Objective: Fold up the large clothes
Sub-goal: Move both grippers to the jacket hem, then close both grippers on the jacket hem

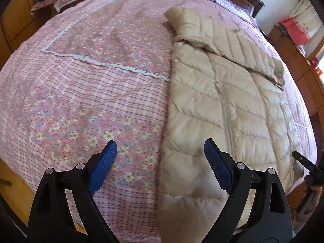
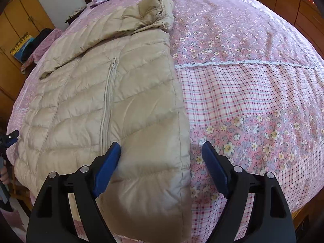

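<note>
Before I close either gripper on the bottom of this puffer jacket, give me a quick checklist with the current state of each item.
1. Left gripper open, nothing between the pads: ok.
2. Right gripper open, nothing gripped: ok.
3. Each gripper straddles a side edge of the beige puffer jacket near its bottom: ok; each has one finger over the jacket and one over the bedspread.
4. Sleeves folded in over the body: ok; one sleeve lies across the upper part.
5. Jacket lying flat: ok, only small wrinkles.
6. Bottom hem in sight: cannot tell; the gripper bodies hide it.
</note>
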Demonstrator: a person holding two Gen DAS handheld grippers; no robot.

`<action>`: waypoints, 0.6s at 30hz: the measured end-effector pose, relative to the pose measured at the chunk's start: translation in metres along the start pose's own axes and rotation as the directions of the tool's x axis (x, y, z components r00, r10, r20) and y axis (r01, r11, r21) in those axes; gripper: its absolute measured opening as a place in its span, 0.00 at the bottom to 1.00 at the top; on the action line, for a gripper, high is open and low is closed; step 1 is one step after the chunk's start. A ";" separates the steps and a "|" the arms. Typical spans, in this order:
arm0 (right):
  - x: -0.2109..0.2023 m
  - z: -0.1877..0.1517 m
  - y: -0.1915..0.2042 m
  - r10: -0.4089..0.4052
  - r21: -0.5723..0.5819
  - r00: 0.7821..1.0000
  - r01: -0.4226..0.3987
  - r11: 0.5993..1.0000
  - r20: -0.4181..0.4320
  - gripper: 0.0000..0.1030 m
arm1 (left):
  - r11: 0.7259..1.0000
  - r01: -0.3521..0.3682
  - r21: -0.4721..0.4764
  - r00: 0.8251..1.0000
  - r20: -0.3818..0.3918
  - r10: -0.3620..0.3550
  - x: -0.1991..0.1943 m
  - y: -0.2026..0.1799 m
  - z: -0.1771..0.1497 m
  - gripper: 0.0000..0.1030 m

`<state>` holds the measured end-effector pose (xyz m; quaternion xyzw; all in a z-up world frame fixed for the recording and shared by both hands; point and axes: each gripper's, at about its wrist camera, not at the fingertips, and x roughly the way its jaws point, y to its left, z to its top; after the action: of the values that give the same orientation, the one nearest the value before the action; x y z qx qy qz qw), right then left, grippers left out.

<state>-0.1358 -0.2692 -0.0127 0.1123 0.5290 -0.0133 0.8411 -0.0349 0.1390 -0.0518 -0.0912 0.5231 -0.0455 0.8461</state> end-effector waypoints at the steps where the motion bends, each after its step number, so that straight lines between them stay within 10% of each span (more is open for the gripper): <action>1: -0.001 -0.001 -0.001 0.001 0.001 1.000 -0.001 1.000 0.001 0.78 | 1.000 0.013 0.009 1.000 -0.007 -0.013 0.000 -0.003 -0.002 0.85; 18: -0.009 -0.032 0.010 0.098 -0.031 0.995 -0.099 0.995 -0.012 0.82 | 0.995 0.097 -0.021 0.988 -0.118 -0.099 0.020 -0.018 -0.021 0.85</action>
<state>-0.1662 -0.2534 -0.0163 0.1251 0.5275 0.0370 0.8395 -0.0449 0.1161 -0.0749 -0.1206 0.5678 -0.0884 0.8095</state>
